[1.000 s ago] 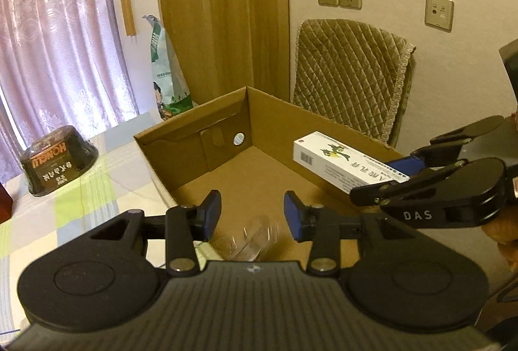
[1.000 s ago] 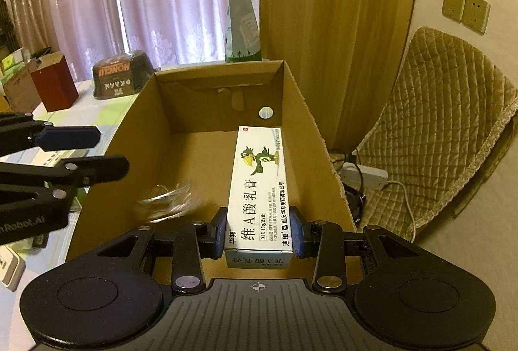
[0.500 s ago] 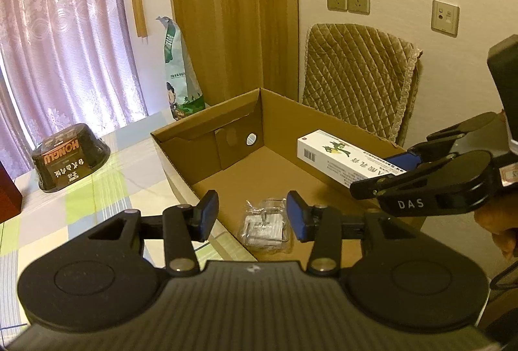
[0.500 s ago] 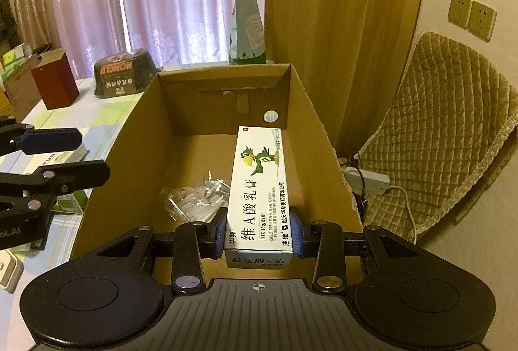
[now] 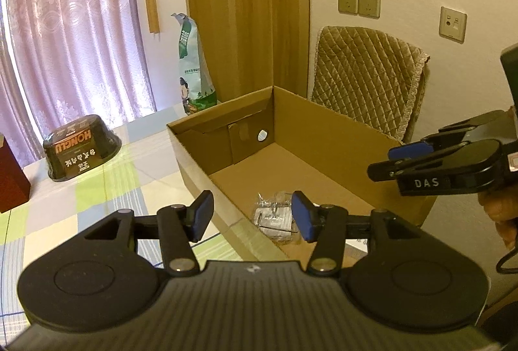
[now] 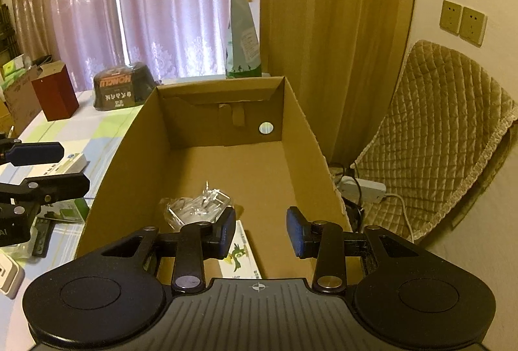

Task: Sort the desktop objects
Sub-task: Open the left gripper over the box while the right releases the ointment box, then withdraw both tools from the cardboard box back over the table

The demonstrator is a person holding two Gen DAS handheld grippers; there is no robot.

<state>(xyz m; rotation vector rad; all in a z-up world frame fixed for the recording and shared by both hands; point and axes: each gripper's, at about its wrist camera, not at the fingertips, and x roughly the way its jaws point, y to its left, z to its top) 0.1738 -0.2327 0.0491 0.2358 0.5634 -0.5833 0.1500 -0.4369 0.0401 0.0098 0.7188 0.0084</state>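
Only the right view shows the white box (image 6: 240,257) in the cardboard box (image 6: 304,137). Both grippers, left (image 5: 252,220) and right (image 6: 261,231), gape wide, holding nothing.

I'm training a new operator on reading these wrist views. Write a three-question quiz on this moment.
1. True or false: the right gripper is shut on the ointment box.
2. What lies on the floor of the cardboard box beside the ointment box? A) red box B) clear plastic packet C) black bowl
3. Fill in: the left gripper is ____.

Key: 1 false, it is open and the ointment box lies in the cardboard box; 2 B, the clear plastic packet; 3 open.
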